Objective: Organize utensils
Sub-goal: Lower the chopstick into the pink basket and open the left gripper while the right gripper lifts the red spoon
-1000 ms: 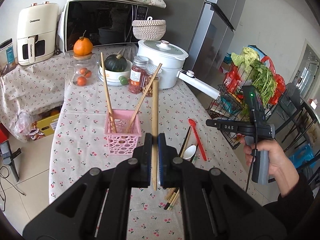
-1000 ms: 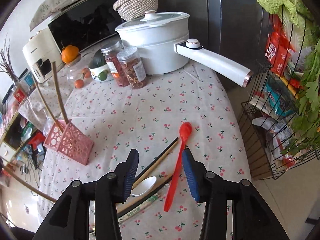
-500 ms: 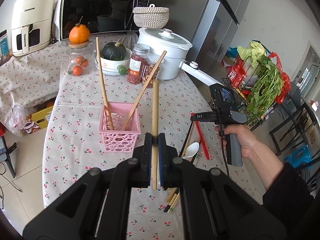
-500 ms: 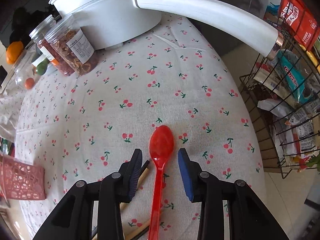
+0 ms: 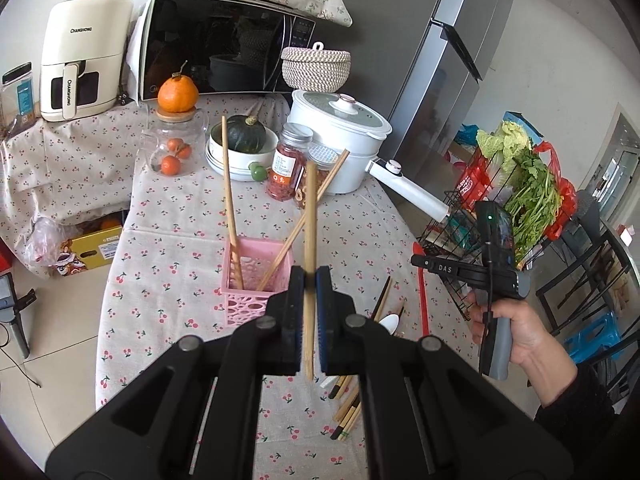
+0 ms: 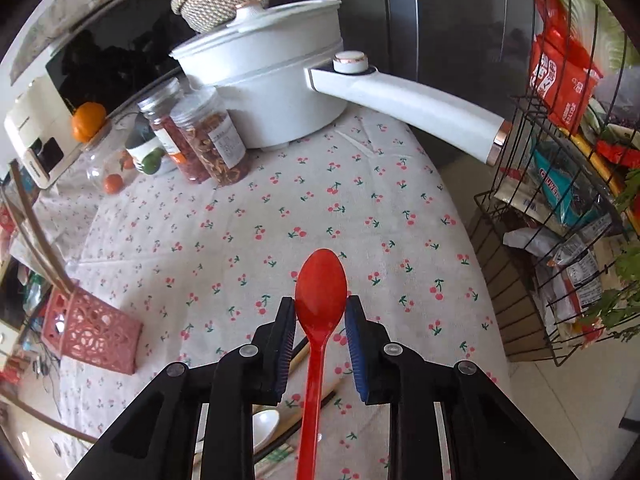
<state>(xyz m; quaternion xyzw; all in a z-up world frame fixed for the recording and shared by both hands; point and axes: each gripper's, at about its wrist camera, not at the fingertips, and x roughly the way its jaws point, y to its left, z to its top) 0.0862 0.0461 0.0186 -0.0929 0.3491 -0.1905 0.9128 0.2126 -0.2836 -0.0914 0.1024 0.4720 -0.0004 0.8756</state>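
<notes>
A: Why does the left gripper (image 5: pixel 309 322) hold the chopstick (image 5: pixel 309 240) upright?

B: It is clamped on it so it can drop into the pink basket (image 5: pixel 256 280), near the table's middle.

A: And the right gripper (image 6: pixel 320 330)?

B: Its jaws are closing around the red spoon (image 6: pixel 320 292), near the table's right edge. The pads seem not yet pressing; the handle's end is cut off.

Cherry-print cloth (image 5: pixel 188 216) over the desk. Grey fridge (image 5: pixel 432 64) against a white wall (image 5: pixel 560 60). Pale tiled floor (image 5: pixel 52 352) at left. Soft daylight throughout.
</notes>
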